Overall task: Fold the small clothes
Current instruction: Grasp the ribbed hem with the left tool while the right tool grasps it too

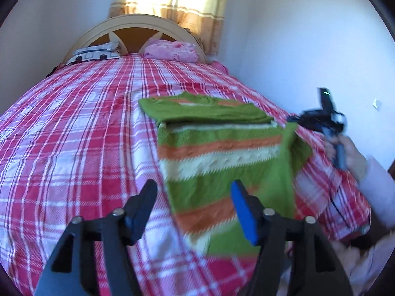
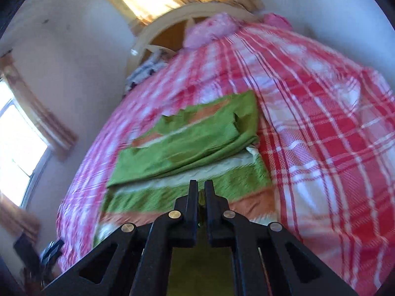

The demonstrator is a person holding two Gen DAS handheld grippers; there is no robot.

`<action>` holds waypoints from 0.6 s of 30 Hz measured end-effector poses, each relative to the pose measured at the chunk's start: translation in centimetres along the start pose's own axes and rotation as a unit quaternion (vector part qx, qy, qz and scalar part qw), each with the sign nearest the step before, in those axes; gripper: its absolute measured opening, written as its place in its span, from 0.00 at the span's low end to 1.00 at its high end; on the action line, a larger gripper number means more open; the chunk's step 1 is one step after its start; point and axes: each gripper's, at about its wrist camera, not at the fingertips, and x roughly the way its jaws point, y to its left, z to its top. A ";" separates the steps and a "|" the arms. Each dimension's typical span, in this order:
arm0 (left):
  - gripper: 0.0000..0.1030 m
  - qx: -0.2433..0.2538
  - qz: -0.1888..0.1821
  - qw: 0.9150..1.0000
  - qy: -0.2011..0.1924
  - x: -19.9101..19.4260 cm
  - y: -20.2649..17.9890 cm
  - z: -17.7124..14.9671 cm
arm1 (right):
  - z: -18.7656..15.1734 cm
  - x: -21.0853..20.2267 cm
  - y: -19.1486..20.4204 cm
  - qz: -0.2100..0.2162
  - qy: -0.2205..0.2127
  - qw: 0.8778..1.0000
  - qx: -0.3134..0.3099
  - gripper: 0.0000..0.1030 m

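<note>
- My left gripper (image 1: pixel 195 197) hung above the near end of the sweater (image 1: pixel 222 153), its jaws well apart and nothing between them; the blue pad (image 1: pixel 243 212) on one finger faced inward over the knit.
- The sweater, green with orange and cream bands, lay flat on the red-and-white plaid bedspread (image 1: pixel 74 128), toward the bed's right side as my left camera saw it.
- Its top part was folded down over the body, so a plain green layer (image 1: pixel 205 109) lay across the upper stripes.
- My right gripper (image 2: pixel 201 185) had its jaws drawn close together, with only a narrow slit left; green fabric (image 2: pixel 201 198) showed in that slit and ran on beneath the fingers, so it gripped the sweater's edge.
- In the left camera my right hand (image 1: pixel 350 155) held that gripper's handle by the sweater's right edge, where a corner of the knit (image 1: pixel 293 133) stood lifted off the bedspread.
- A pink pillow (image 1: pixel 170 50) and a patterned pillow (image 1: pixel 96 53) lay against the rounded headboard (image 1: pixel 133 22), well apart from the sweater.
- A curtain (image 1: pixel 172 2) glowed with daylight behind the headboard.
</note>
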 end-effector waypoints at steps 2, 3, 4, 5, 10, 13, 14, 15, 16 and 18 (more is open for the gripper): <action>0.69 0.006 -0.012 1.000 0.012 0.0 0.2 -0.6 | 0.1 1.9 -0.7 -0.014 0.011 1.000 0.005 0.04; 0.70 0.012 -0.019 1.000 0.020 0.1 0.2 -0.9 | 0.0 3.2 -1.2 -0.019 0.020 1.000 0.012 0.04; 0.72 0.021 -0.021 0.999 0.026 0.2 0.1 -1.3 | -0.1 3.7 -1.6 -0.022 0.024 0.999 0.015 0.04; 0.73 0.032 -0.017 0.999 0.030 0.4 0.0 -1.4 | -0.3 4.2 -1.9 -0.024 0.027 0.999 0.016 0.04; 0.73 0.044 -0.017 0.998 0.047 3.5 -0.5 -0.3 | -0.8 4.9 -1.6 -0.037 0.021 0.999 -0.008 0.04; 0.73 0.022 -0.013 0.998 0.061 6.4 -0.2 0.7 | -0.9 4.9 -1.4 -0.046 0.018 0.999 -0.016 0.04; 0.73 0.005 -0.011 0.998 0.070 7.7 0.0 1.0 | -1.0 4.9 -1.2 -0.050 0.017 0.998 -0.023 0.04; 0.73 -0.005 -0.004 0.997 0.077 8.2 0.2 0.9 | -1.0 5.0 -1.1 -0.053 0.017 0.998 -0.028 0.04; 0.73 -0.016 0.006 0.996 0.084 8.7 0.4 0.7 | -1.0 4.9 -0.9 -0.057 0.017 0.998 -0.035 0.04; 0.73 -0.055 0.009 0.994 0.090 9.4 1.1 0.2 | -1.2 4.7 -0.8 -0.062 0.015 0.997 -0.041 0.04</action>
